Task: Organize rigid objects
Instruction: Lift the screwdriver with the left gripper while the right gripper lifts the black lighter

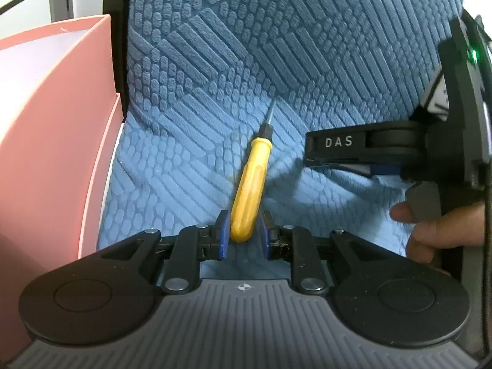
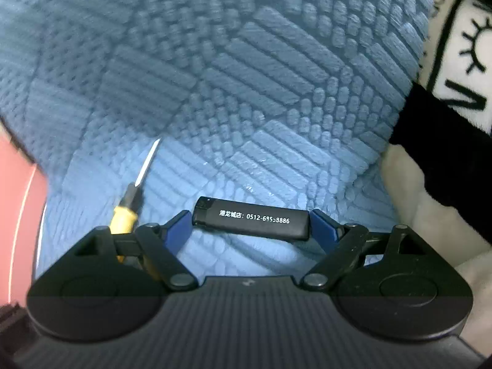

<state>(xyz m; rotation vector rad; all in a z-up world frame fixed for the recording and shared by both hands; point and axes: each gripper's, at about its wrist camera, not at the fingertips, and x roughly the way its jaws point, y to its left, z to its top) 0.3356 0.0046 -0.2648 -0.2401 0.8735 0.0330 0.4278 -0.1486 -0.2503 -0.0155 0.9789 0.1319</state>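
- Pink open-topped box with thin rigid walls (image 1: 58, 117) at the left edge of the left wrist view; interior only partly in view, pale and bare where seen; contents of the hidden part not determinable.
- Same pink box visible as a pink strip at the left edge of the right wrist view (image 2: 15, 203).
- Blue textured fabric with raised brick and stripe pattern (image 1: 276, 46) under everything, rising behind as a back surface.
- Yellow-handled screwdriver with black collar and thin metal shaft (image 1: 249, 184): count one; handle butt between the blue pads of the left gripper (image 1: 244, 233), pads pinching the handle; shaft pointing away toward the fabric crease.
- Black rectangular lighter with white printed characters and digits (image 2: 250, 221): count one; lying crosswise between the blue pads (image 2: 323, 230) of the right gripper (image 2: 250, 229), held end to end with jaws set wide, clear of the fabric with its shadow beneath.
- Right gripper also seen side-on in the left wrist view (image 1: 335, 149), to the right of the screwdriver, a hand (image 1: 436, 227) on its grip.
- Grippers counted: two. Containers counted: one.
- Black-and-white plush item with stitched eye motif (image 2: 461, 61) at the right edge of the right wrist view, beside the blue fabric.
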